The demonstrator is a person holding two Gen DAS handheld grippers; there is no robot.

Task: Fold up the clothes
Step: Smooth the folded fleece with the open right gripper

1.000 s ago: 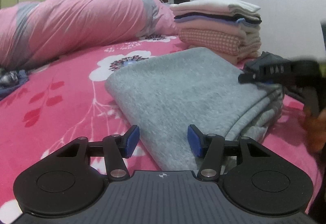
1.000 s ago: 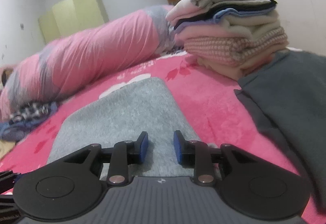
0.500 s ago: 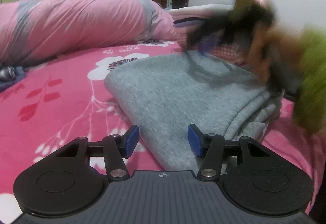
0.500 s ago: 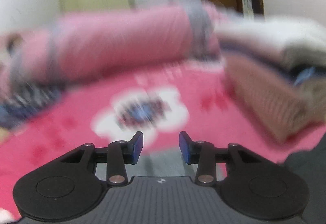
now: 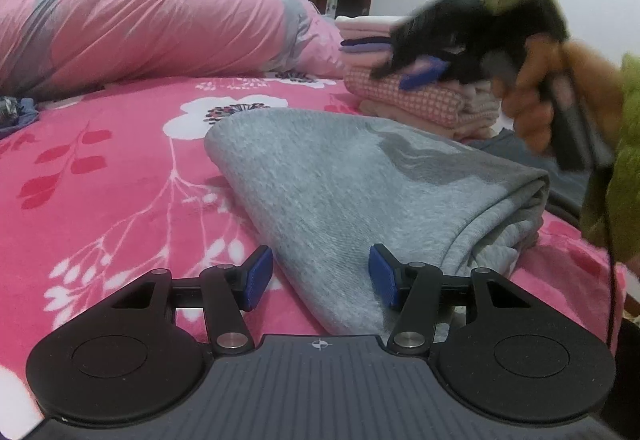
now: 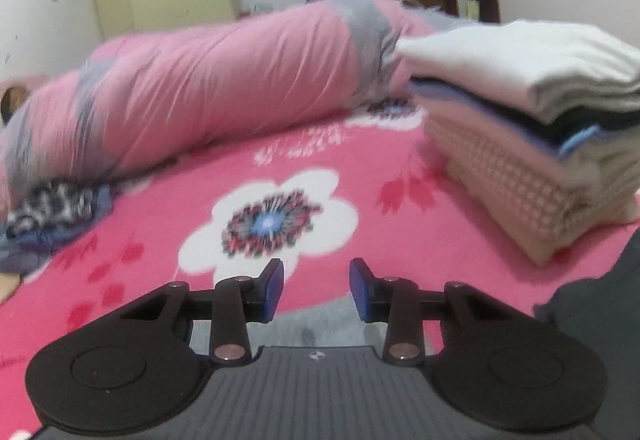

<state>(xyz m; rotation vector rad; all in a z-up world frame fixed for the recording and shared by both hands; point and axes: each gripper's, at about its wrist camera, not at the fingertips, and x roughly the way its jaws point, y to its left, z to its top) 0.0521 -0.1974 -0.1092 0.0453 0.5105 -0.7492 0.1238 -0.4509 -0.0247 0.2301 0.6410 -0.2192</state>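
Between my left claw's parted blue pads lies the near edge of the folded grey garment; they don't press it. The cloth stretches ahead of that claw on the pink floral bed. My right claw hangs above the garment's far end, its jaws just having opened, empty. Ahead and right of it stands the stack of folded clothes, behind it the rolled pink quilt. A dark grey cloth sits at its right.

Both low; sharing bedspread.
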